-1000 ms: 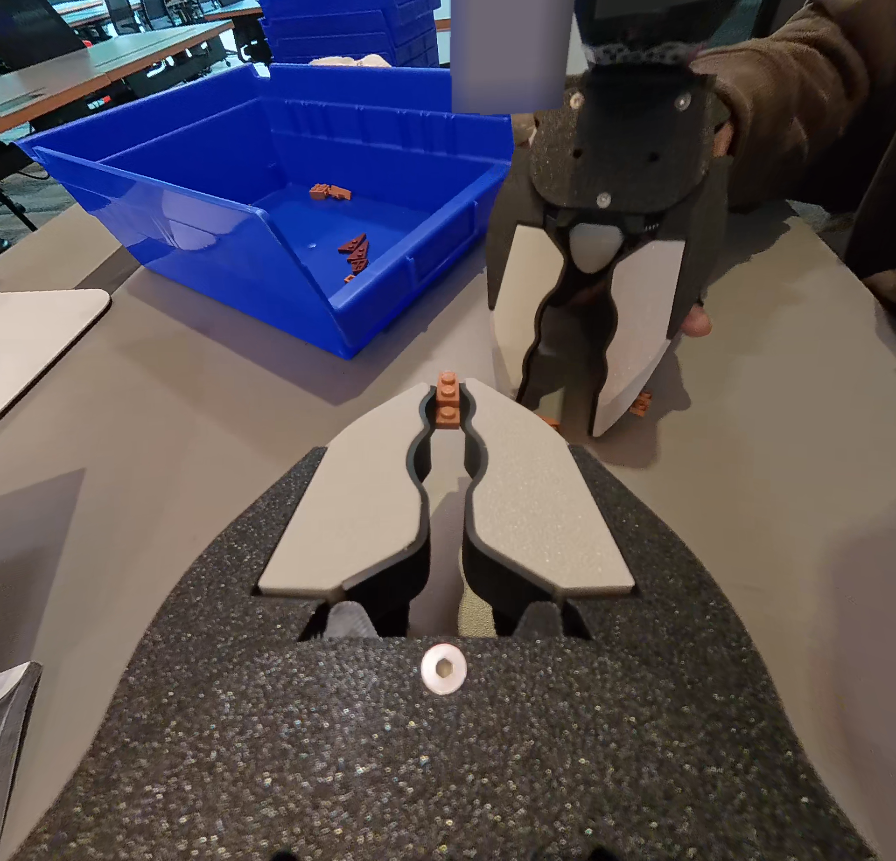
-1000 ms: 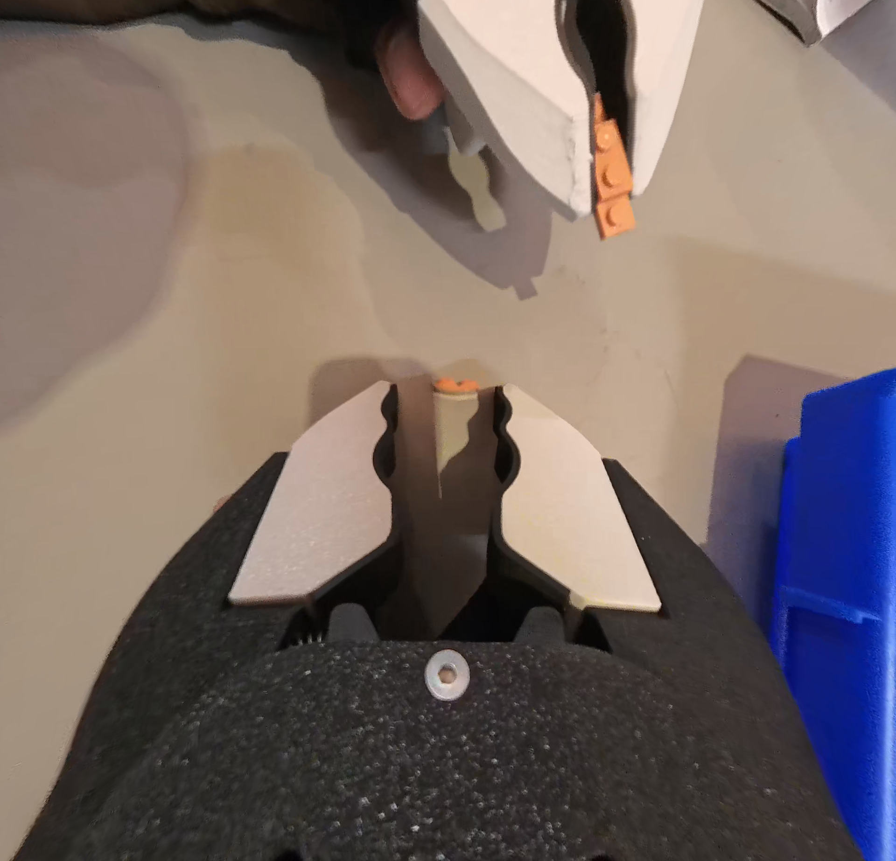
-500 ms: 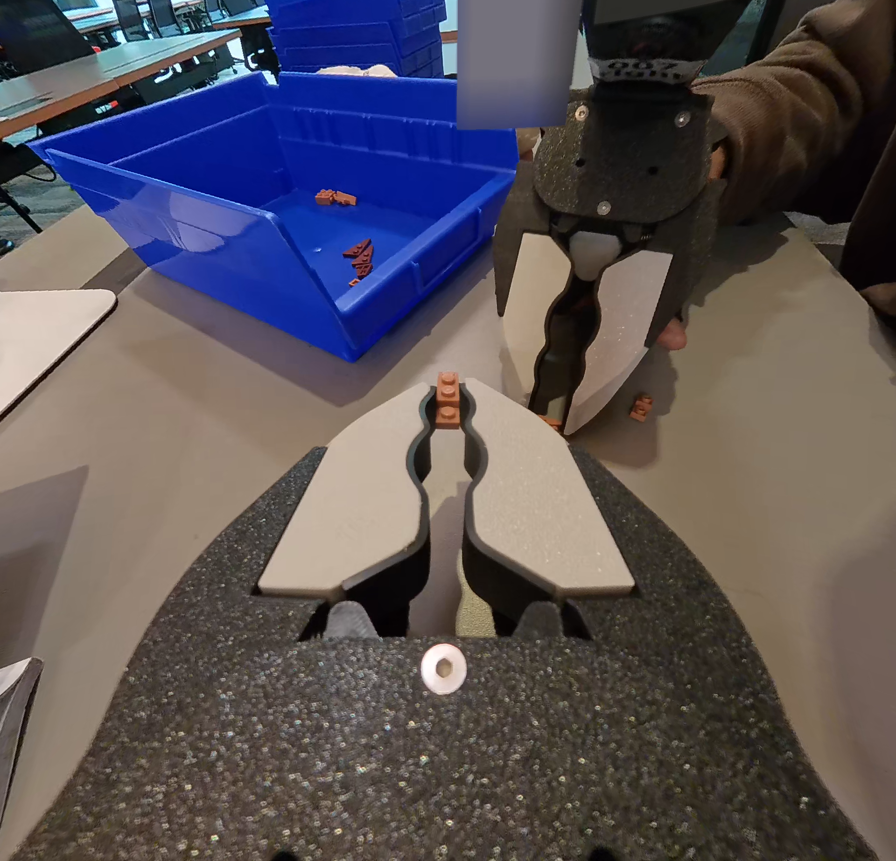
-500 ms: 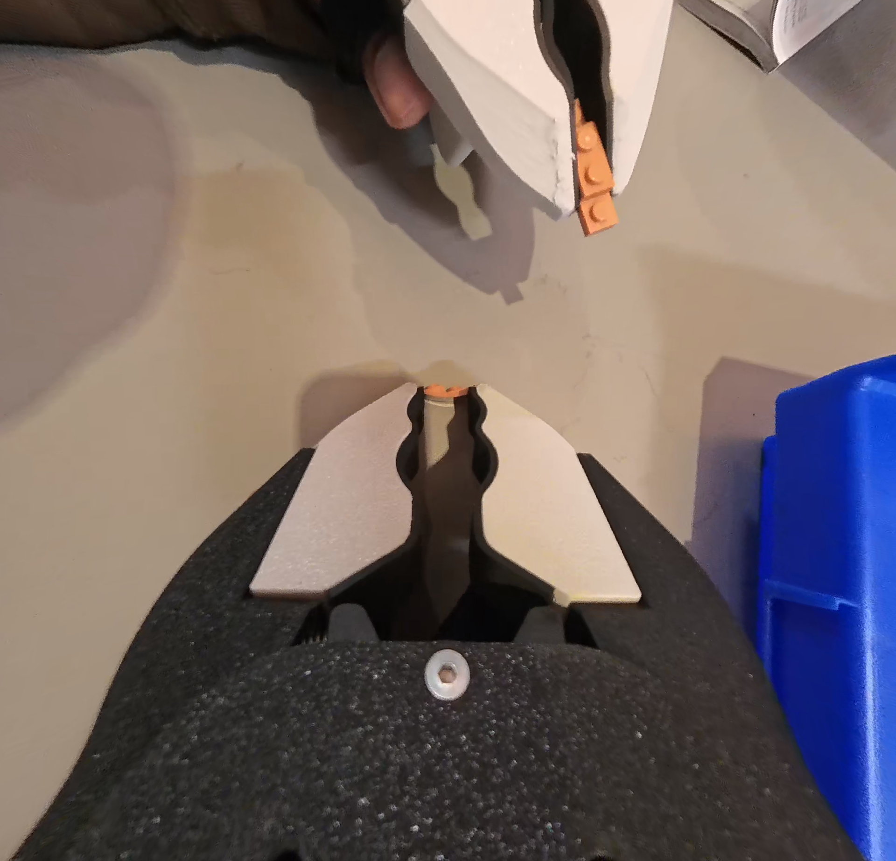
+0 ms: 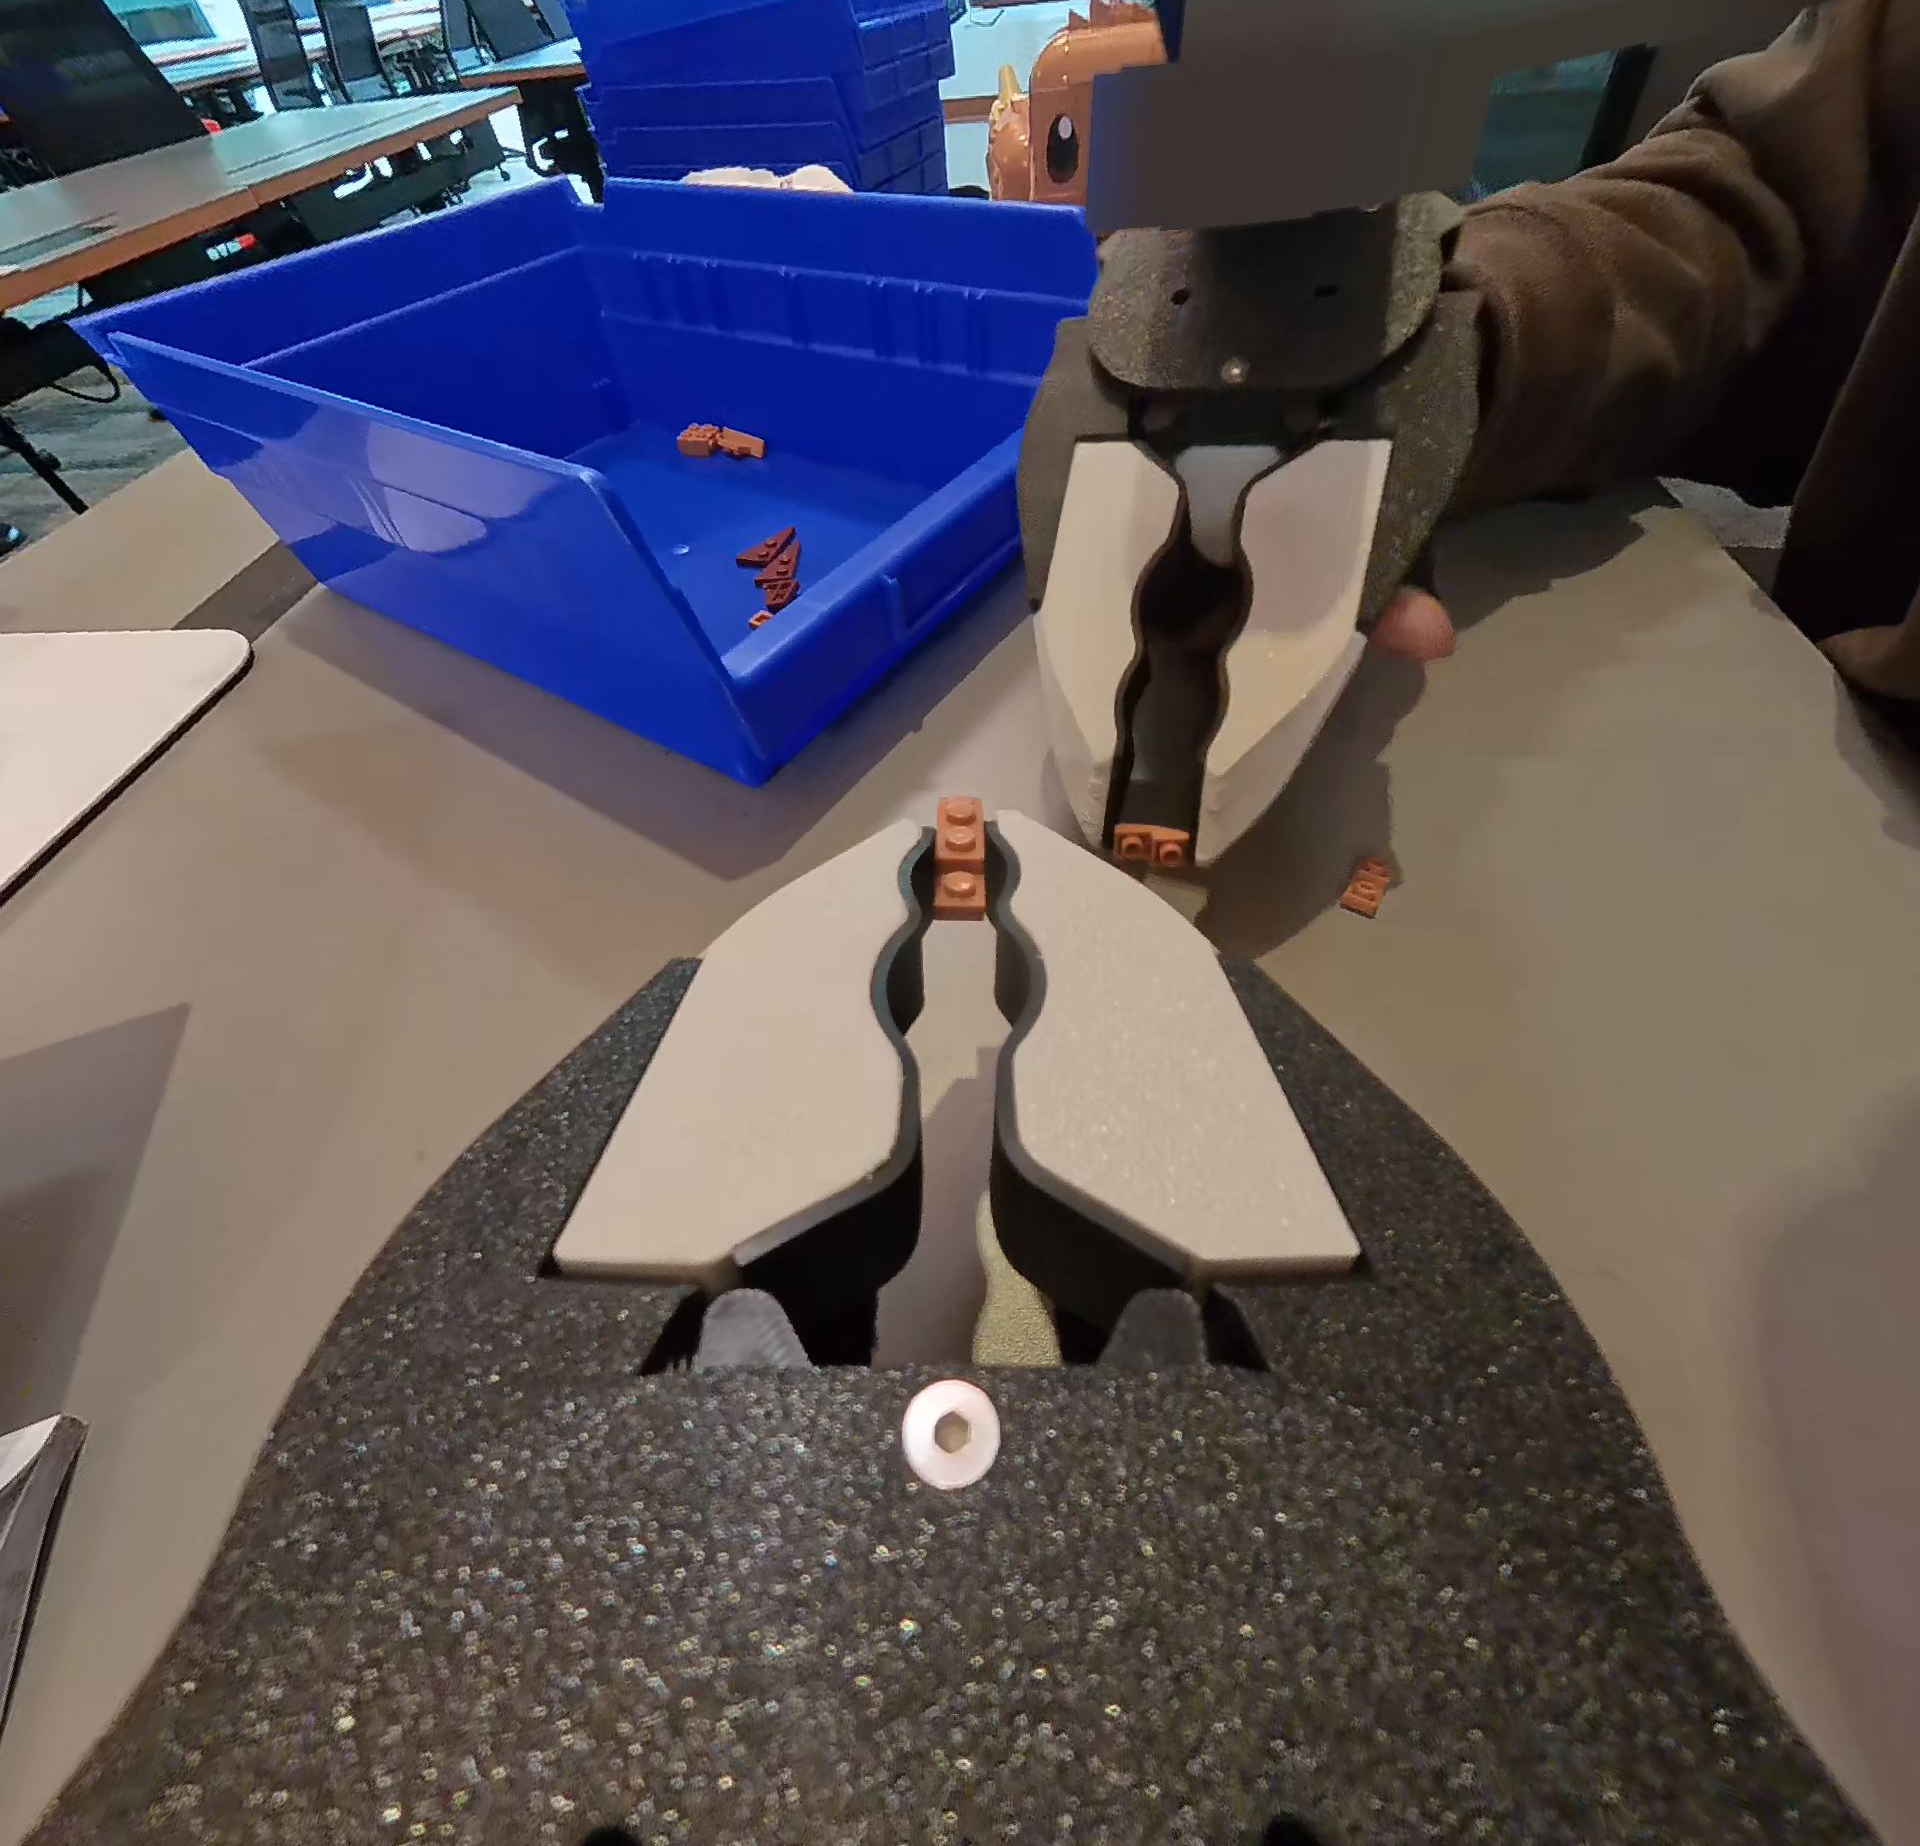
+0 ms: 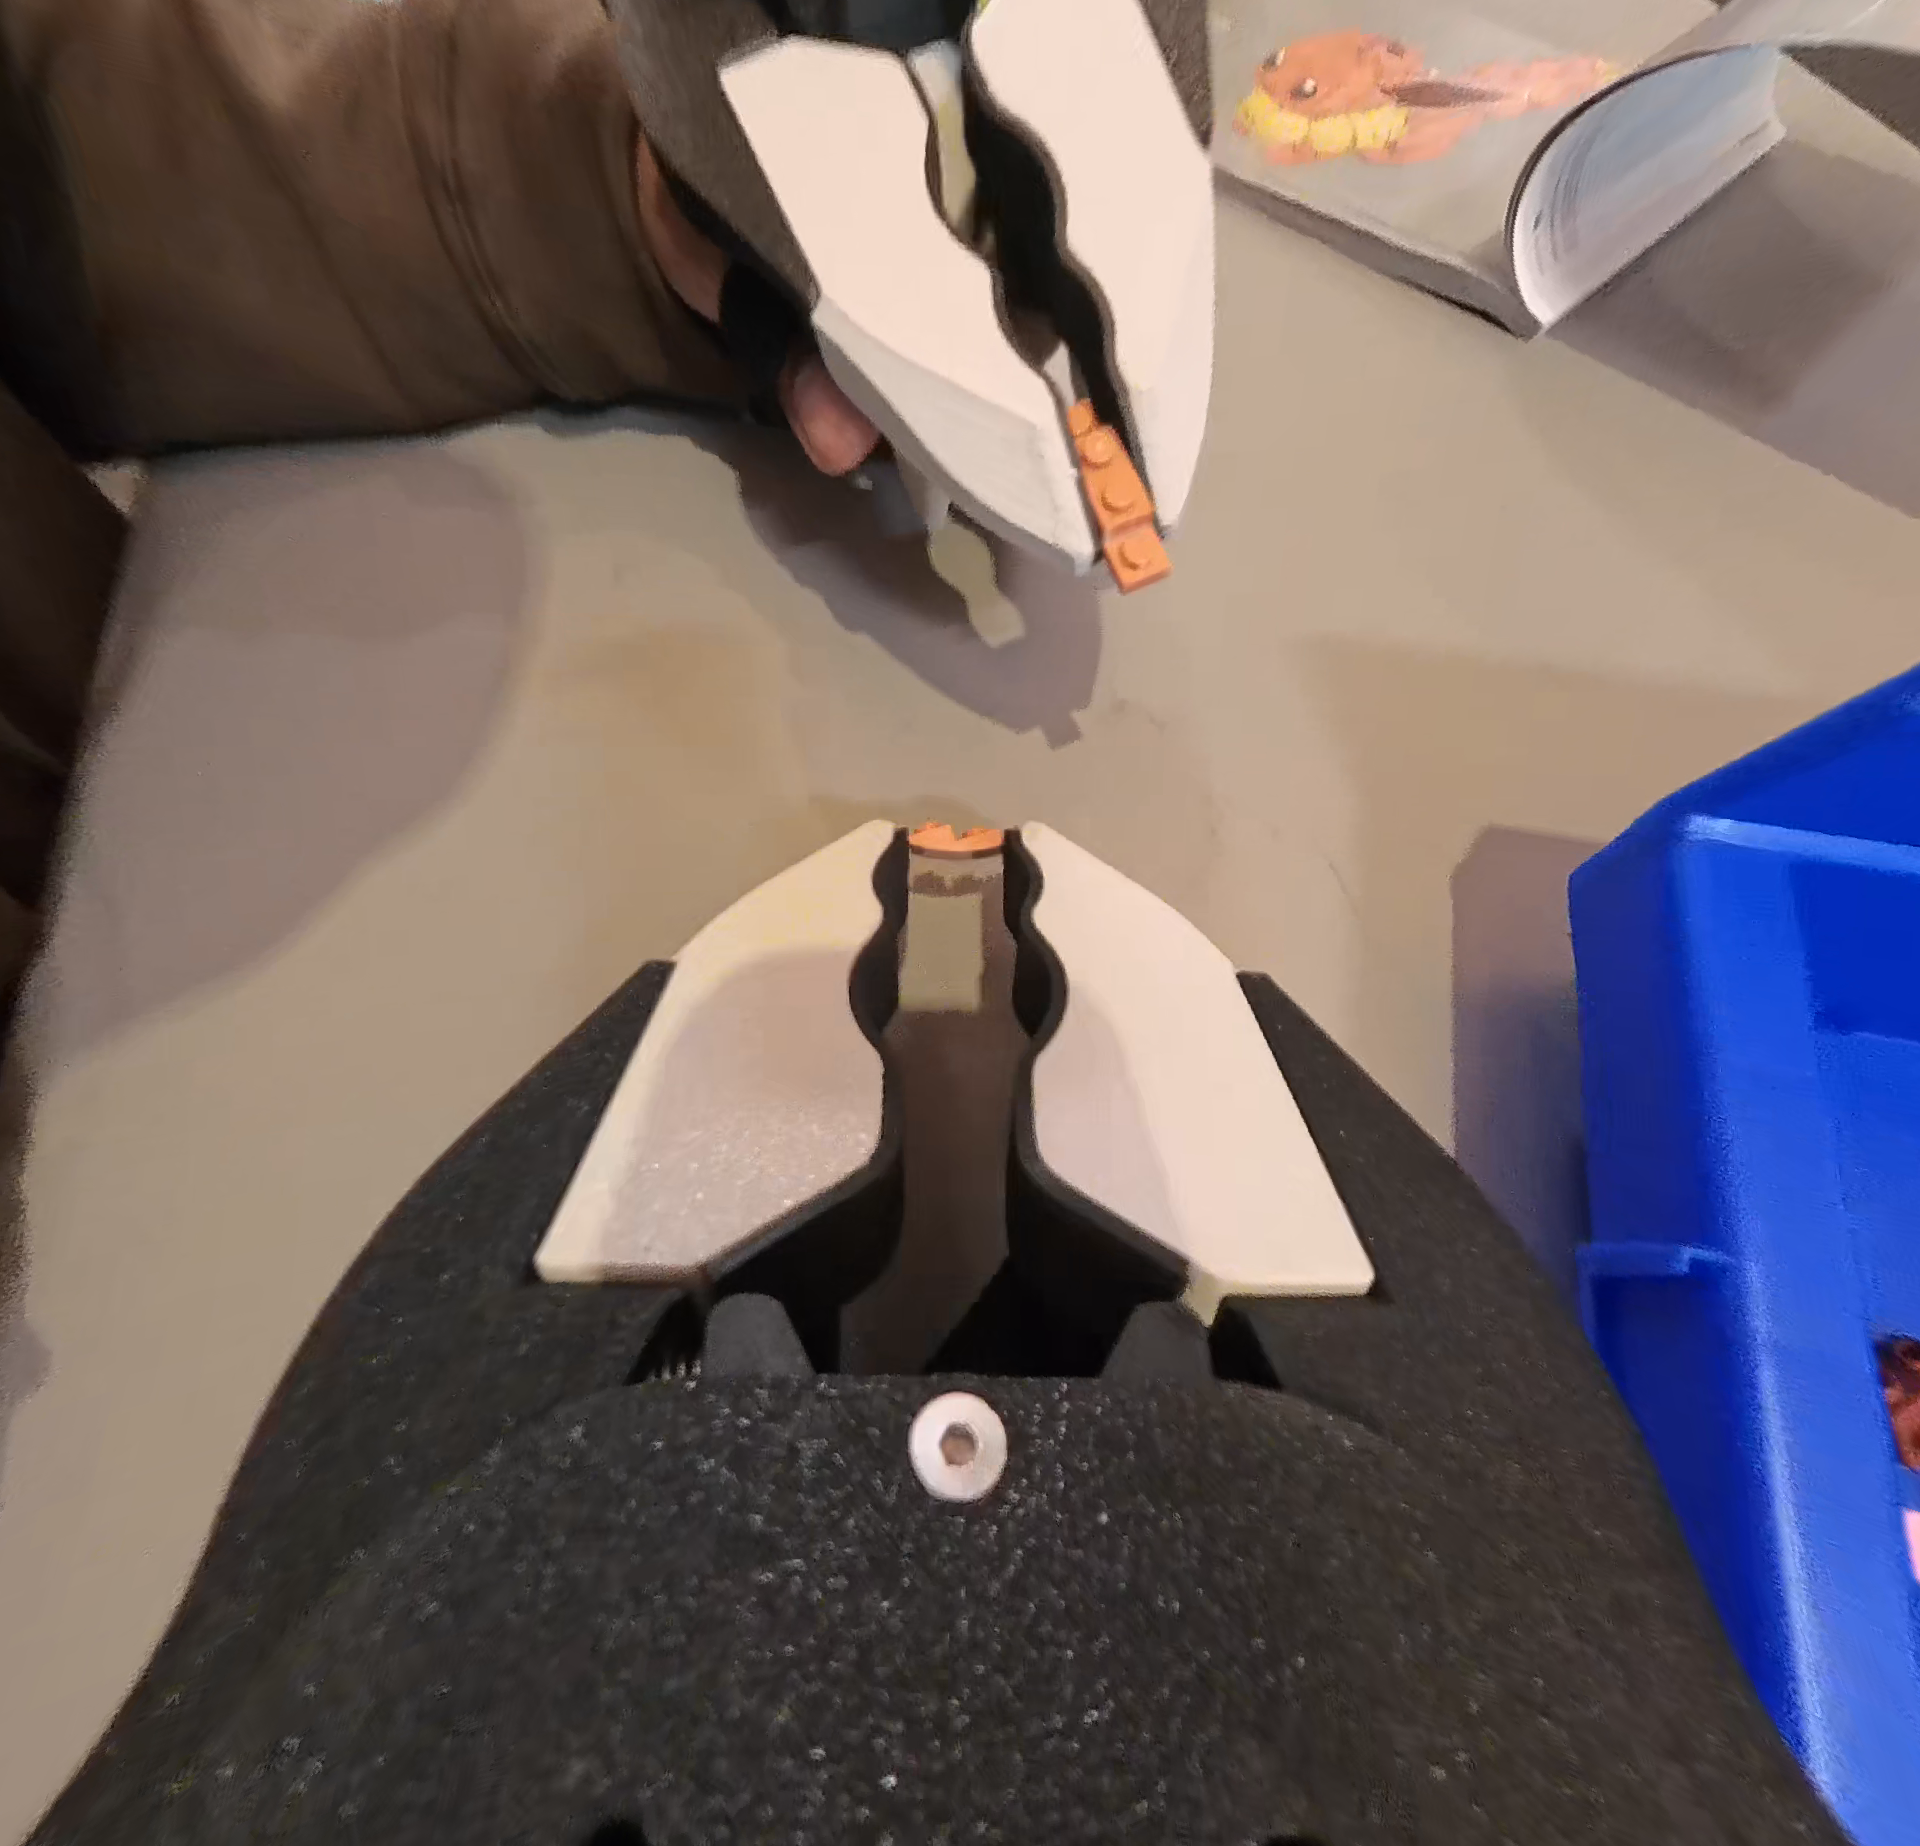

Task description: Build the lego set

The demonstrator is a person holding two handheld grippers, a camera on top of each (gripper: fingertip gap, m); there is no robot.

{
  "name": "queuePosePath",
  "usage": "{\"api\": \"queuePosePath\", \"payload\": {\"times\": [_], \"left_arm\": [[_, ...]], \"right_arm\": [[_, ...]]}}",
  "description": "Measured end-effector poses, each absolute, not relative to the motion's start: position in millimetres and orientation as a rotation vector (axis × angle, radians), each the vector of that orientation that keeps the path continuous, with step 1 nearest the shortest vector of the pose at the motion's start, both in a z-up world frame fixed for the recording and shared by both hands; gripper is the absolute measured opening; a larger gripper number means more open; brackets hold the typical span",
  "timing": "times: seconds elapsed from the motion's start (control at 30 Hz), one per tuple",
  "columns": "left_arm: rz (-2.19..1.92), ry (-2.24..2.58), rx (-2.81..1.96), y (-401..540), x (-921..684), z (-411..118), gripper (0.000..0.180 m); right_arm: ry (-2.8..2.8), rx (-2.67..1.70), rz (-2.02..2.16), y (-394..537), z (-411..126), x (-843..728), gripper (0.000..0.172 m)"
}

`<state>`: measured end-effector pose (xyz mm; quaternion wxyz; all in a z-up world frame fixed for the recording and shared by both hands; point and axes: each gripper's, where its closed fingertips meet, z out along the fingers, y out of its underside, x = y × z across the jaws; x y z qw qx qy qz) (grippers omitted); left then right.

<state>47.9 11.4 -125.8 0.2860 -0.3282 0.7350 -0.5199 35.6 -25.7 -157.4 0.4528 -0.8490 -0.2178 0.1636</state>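
Brick strip: narrow orange-brown studded strip (image 5: pixel 958 869) pinched between the left gripper (image 5: pixel 958 840) fingers at their tips, one end past the tips, held clear of the tabletop (image 5: pixel 416 913).
Small plate: orange-brown two-stud plate (image 5: pixel 1151 846) clamped crosswise at the right gripper (image 6: pixel 956 838) tips, both pads against its ends, fingers narrow.
Left view only: inside of the blue bin (image 5: pixel 644 591) with several brown pieces (image 5: pixel 771 565) on its floor; stack of blue bins (image 5: pixel 769 61) behind; loose brown piece (image 5: pixel 1365 884) on the tabletop just beside the right gripper; white board (image 5: pixel 94 716) at the left edge.
Right view only: open book (image 6: pixel 1652 196) and a printed sheet with a cartoon figure (image 6: pixel 1340 103) beyond the left gripper; strip seen side-on (image 6: pixel 1117 492); plate just an orange sliver at the tips.
Relative pose: grippers face each other, tips near, not touching; strip and plate apart.
Edges: bin's front corner close to the left of both grippers in the left view; bin wall (image 6: pixel 1745 1173) fills the right side of the right view.
Room: bare tabletop between the tips and out toward the sleeve (image 6: pixel 312 186).
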Motion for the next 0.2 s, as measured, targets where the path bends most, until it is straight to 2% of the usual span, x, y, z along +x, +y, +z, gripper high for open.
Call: {"api": "queuePosePath", "payload": {"times": [0.2], "left_arm": [[-1.448,1.942,-0.836,8.4,44.5,-119.0,0.008]], "right_arm": [[-0.391,-1.948,0.666,-24.0,-130.0,36.7,0.017]]}}
